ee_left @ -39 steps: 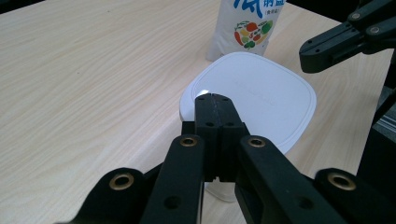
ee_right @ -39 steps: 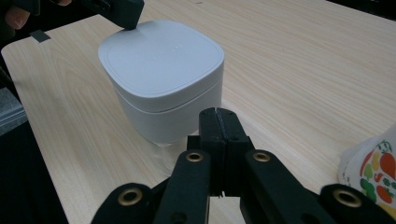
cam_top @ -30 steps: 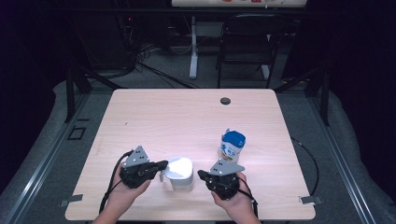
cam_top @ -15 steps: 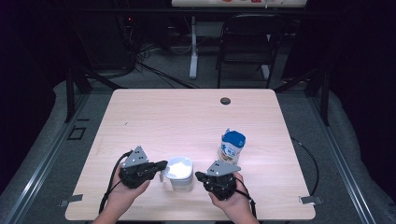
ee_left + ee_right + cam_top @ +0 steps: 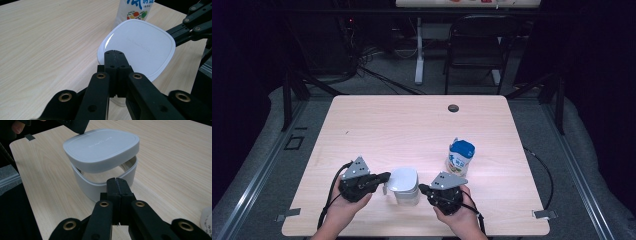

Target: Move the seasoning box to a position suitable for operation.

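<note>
A white rounded box stands near the table's front edge, its lid (image 5: pixel 100 147) sitting loose and tilted over the base (image 5: pixel 105 186), with a gap on the side that faces my right gripper. My left gripper (image 5: pixel 115 52) is shut, with nothing between its pads, and its tip is at the lid's (image 5: pixel 140 45) near rim. My right gripper (image 5: pixel 117 180) is also shut and empty, its tip close against the base wall. In the high view the box (image 5: pixel 404 184) lies between the left gripper (image 5: pixel 384 176) and the right gripper (image 5: pixel 422 188). Whether either tip touches the box I cannot tell.
A white bottle with a blue cap (image 5: pixel 460 156) stands upright just behind my right hand, close to the box. A small dark round hole (image 5: pixel 453 108) sits near the table's far edge. A folding chair (image 5: pixel 477 47) and cables are beyond the table.
</note>
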